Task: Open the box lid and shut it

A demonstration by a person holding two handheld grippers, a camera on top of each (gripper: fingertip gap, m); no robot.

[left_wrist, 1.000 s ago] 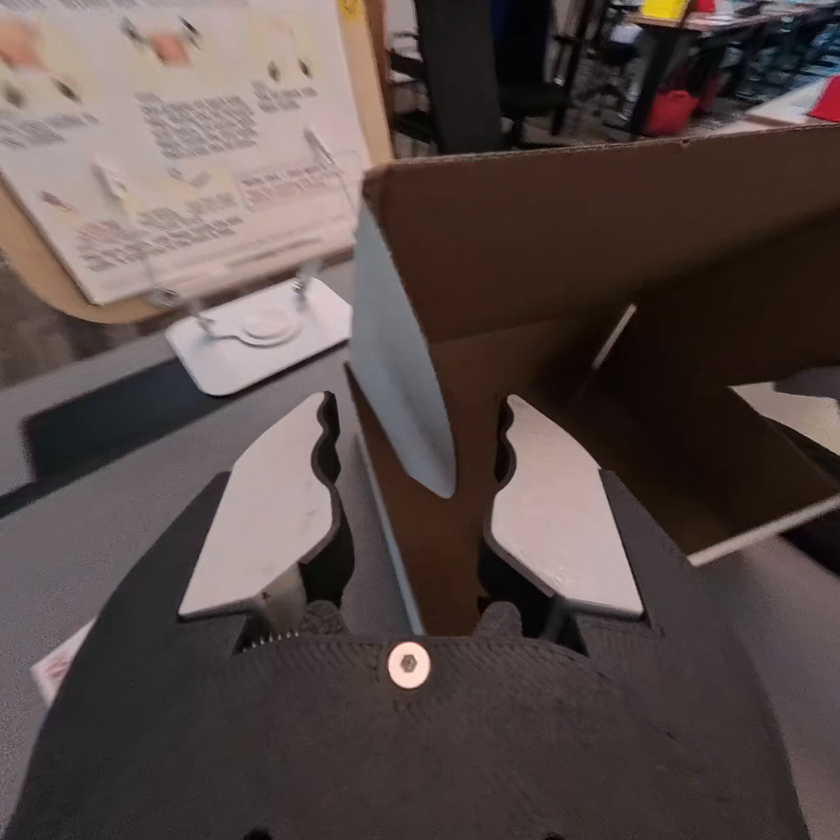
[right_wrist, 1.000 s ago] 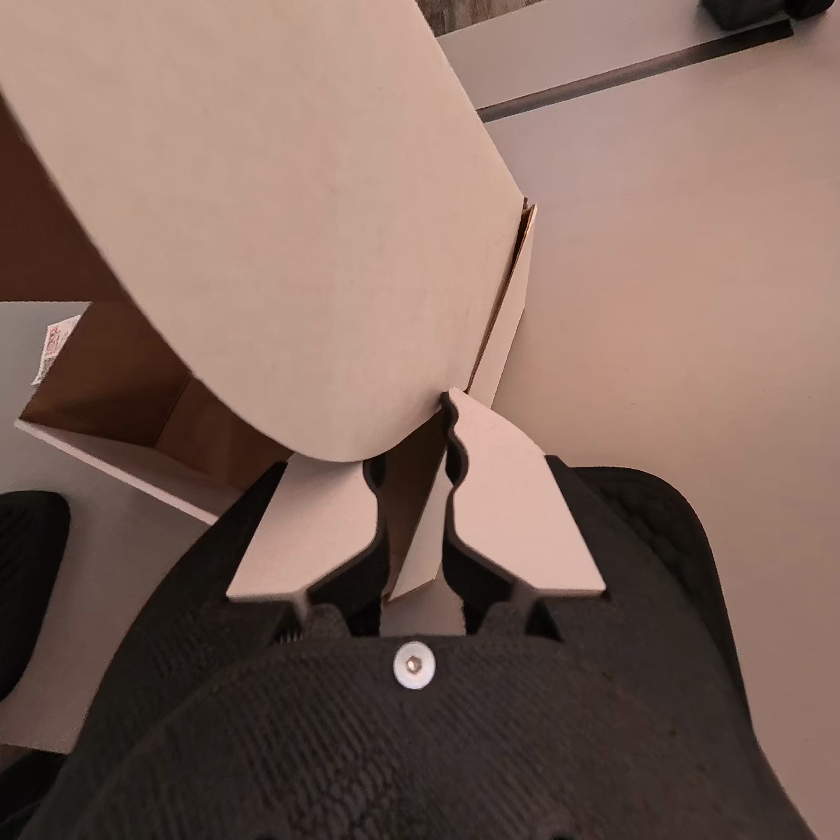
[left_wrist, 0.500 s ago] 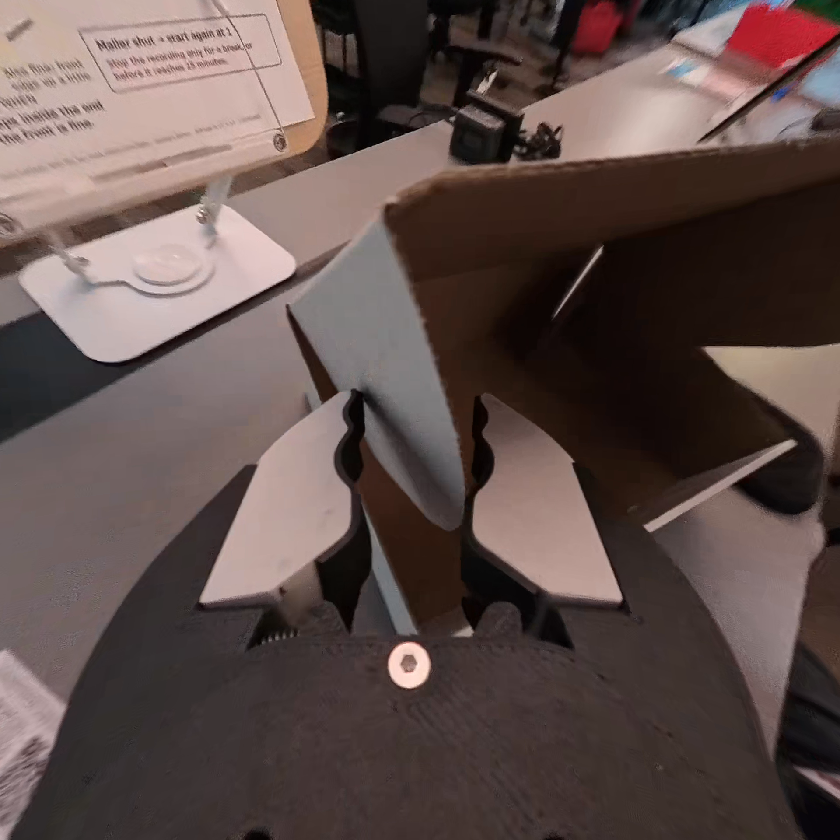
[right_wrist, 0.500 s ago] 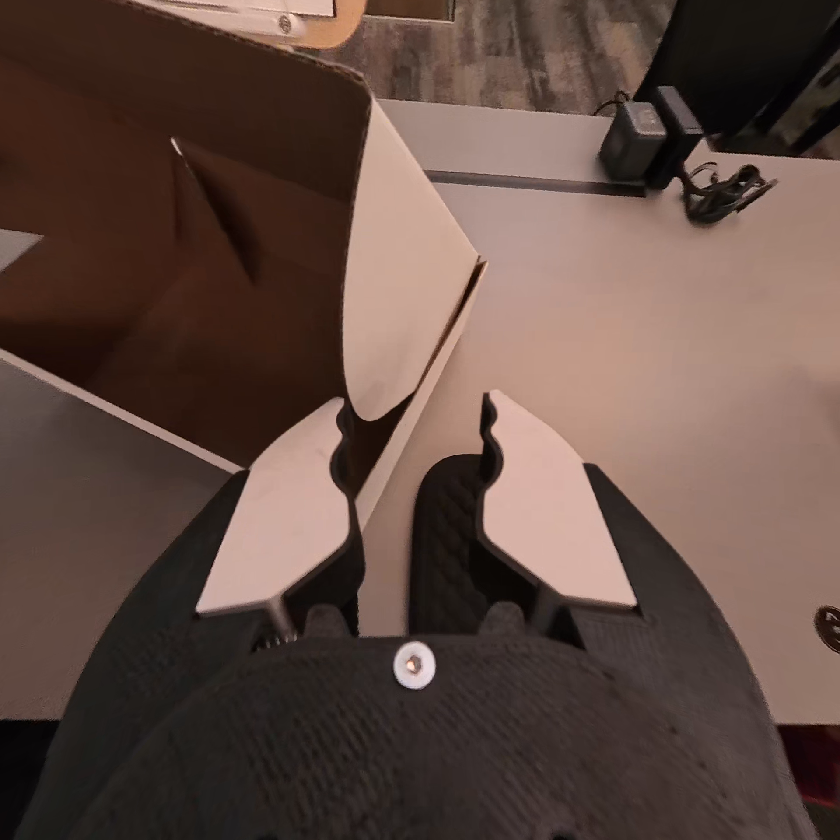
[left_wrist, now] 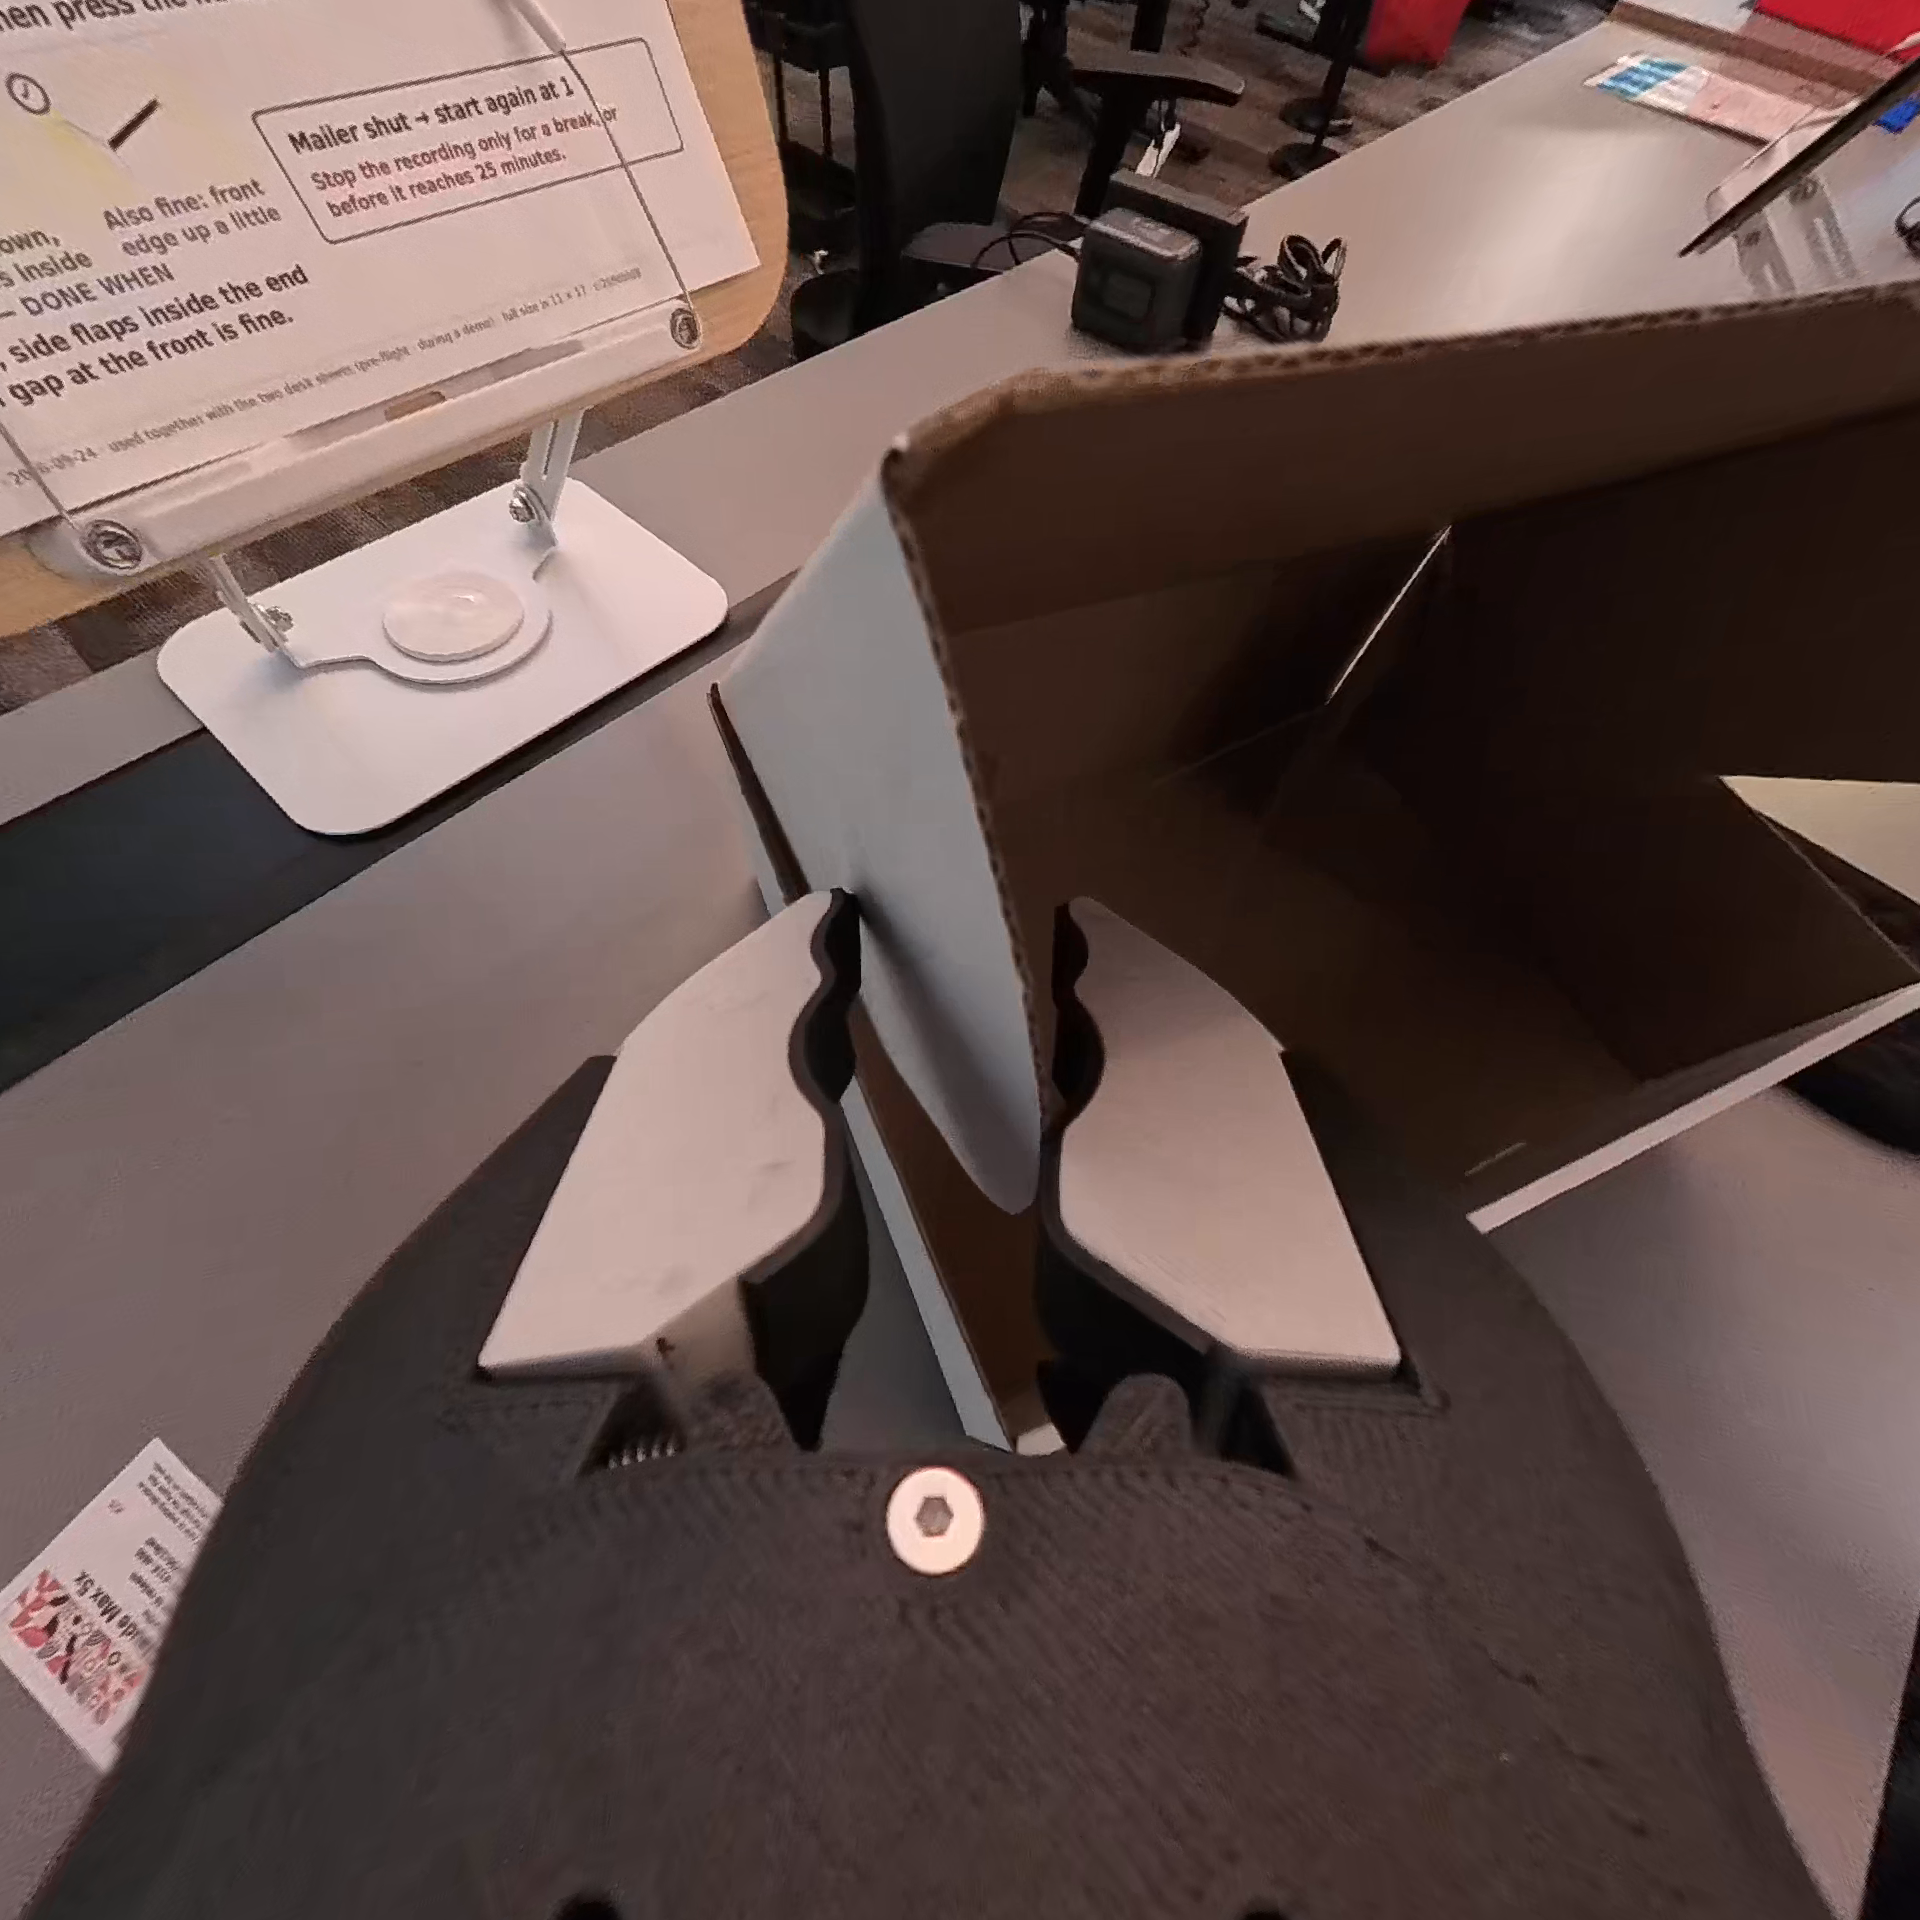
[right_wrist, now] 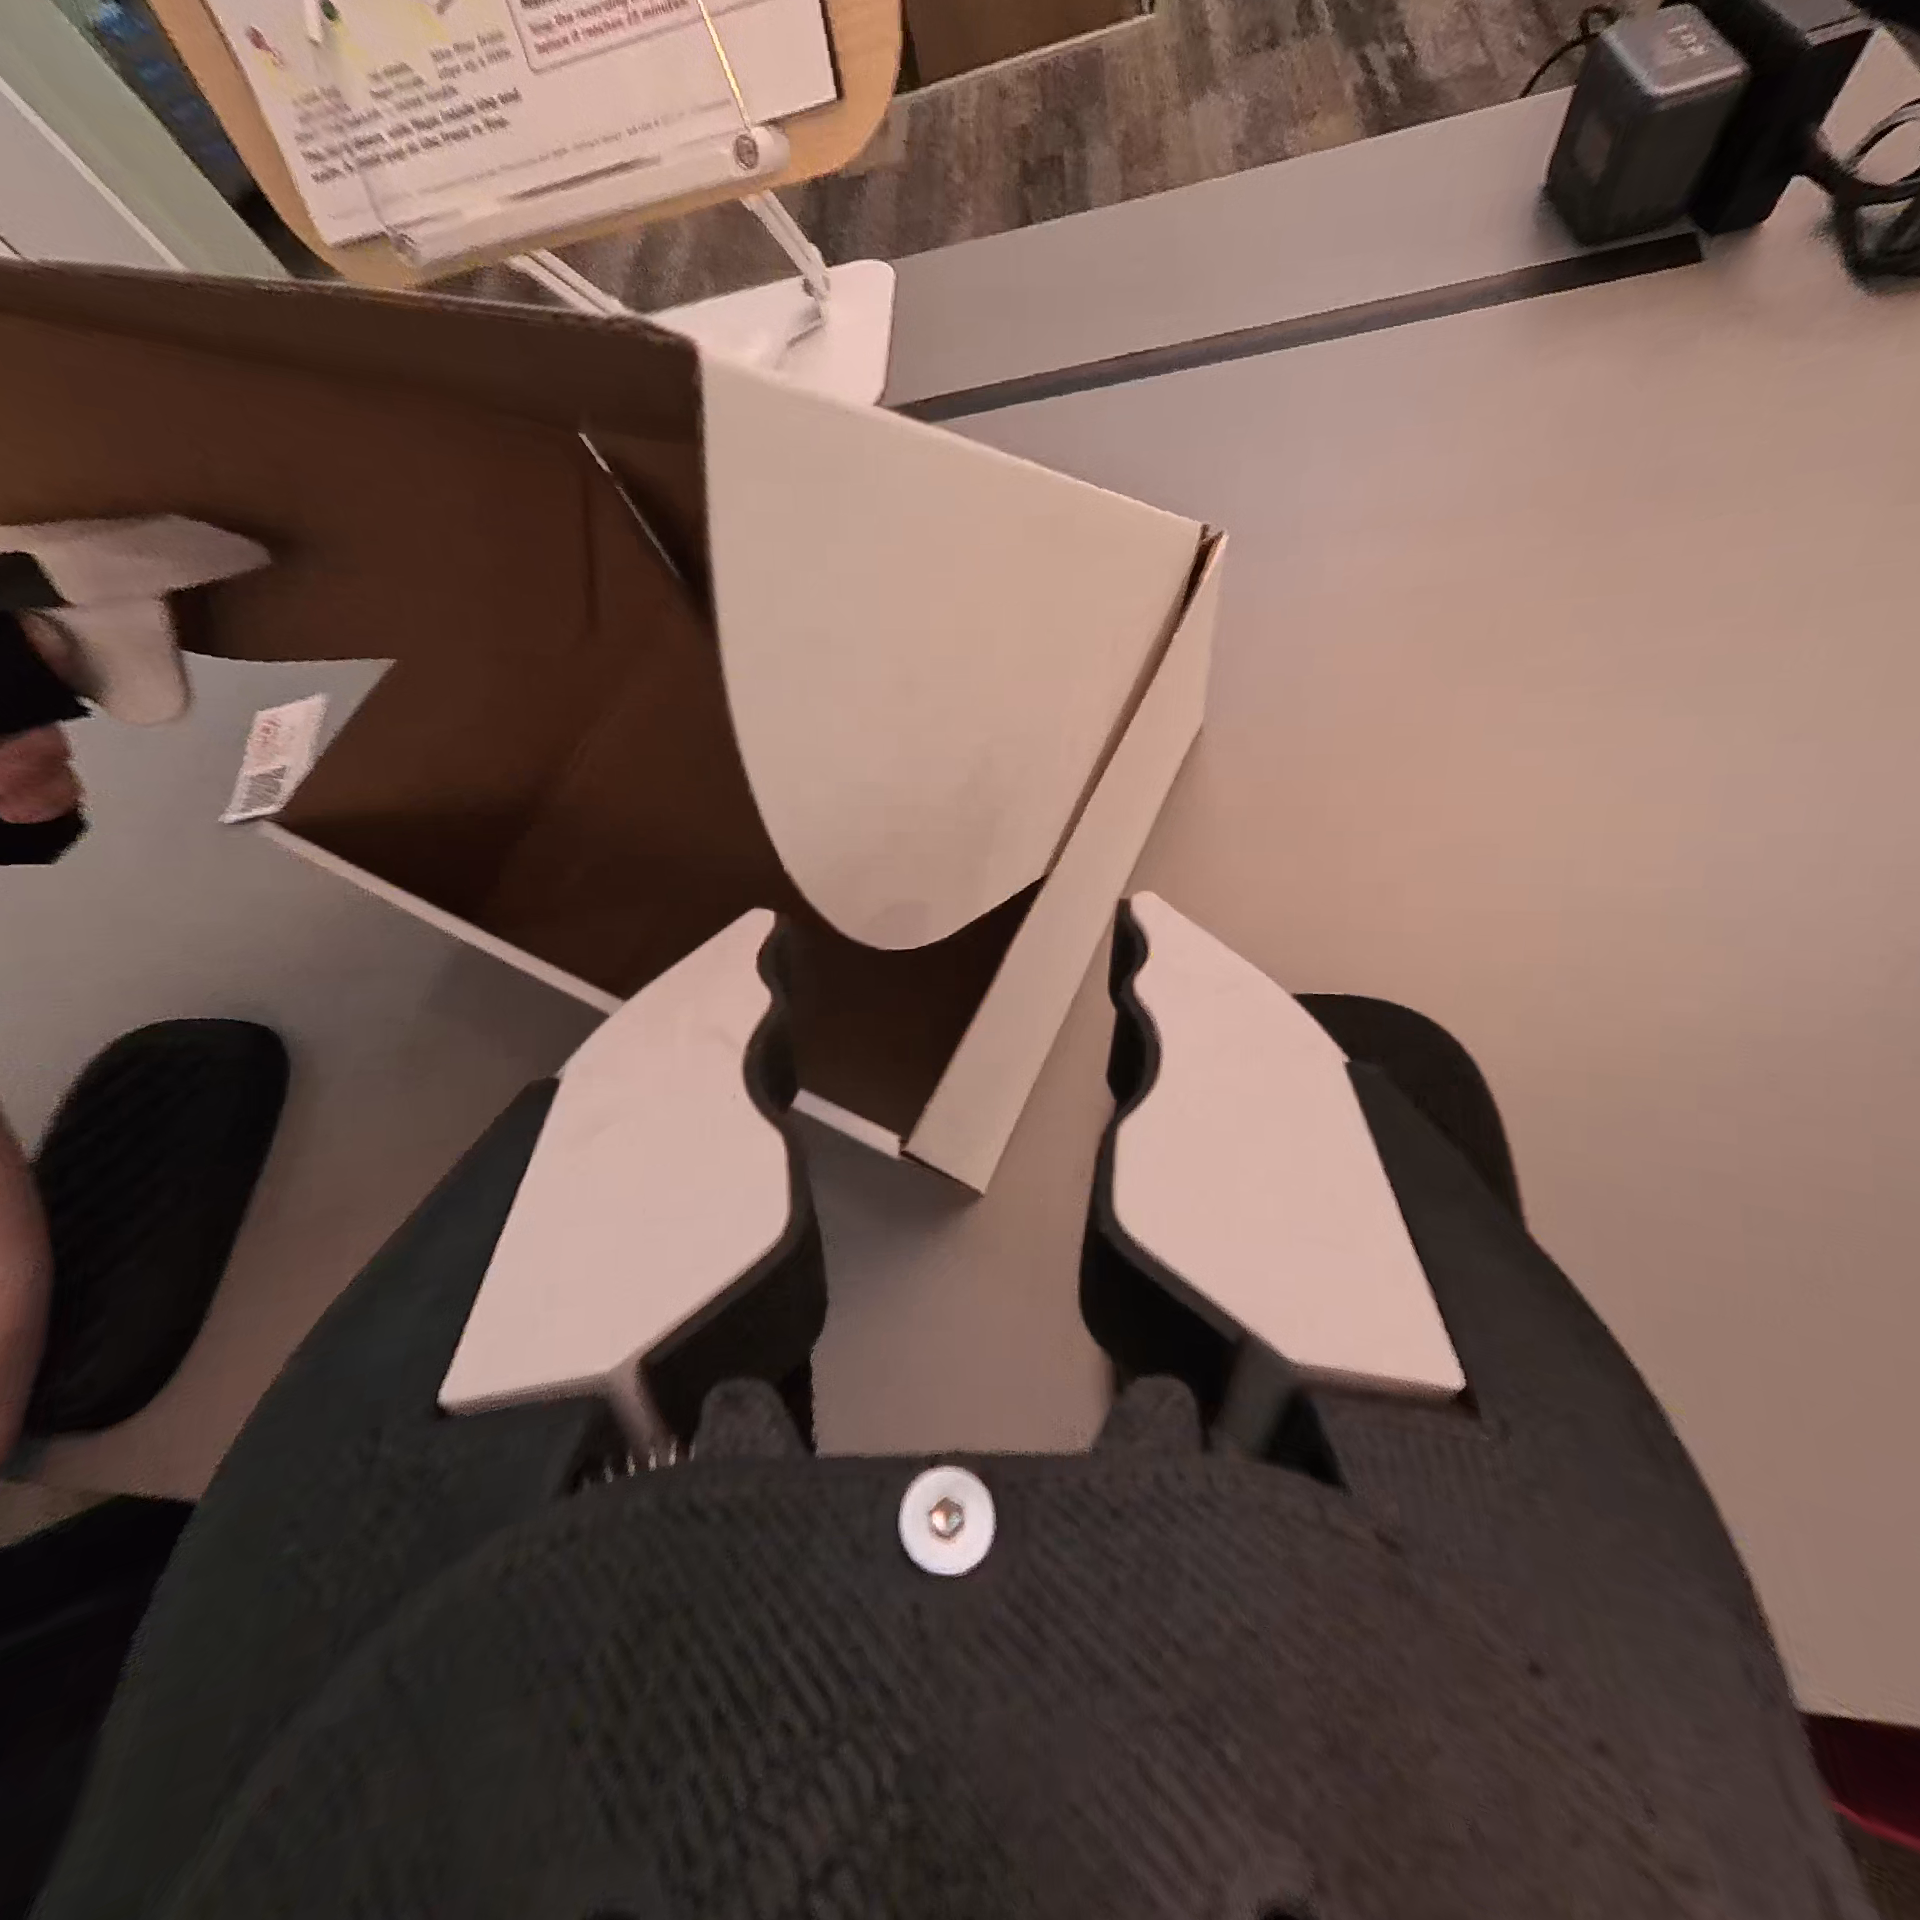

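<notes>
left gripper (left_wrist: 945,1049) astride side flap (left_wrist: 914,935) (touching), right gripper (right_wrist: 951,1023) empty

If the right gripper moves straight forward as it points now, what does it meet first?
Most likely the near corner of the box, which lies between the open fingers of the right gripper; the rounded side flap hangs just beyond. Depth is hard to judge.

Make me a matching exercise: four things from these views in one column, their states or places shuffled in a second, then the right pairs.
Things:
1. left hand-held gripper
2. right hand-held gripper
3. box lid
4. document stand

States or places:
A. raised, box open
B. open, holding nothing
C. on the desk behind the box
D. closed on the lid's side flap

Pairs: 1-D, 2-B, 3-A, 4-C
</notes>
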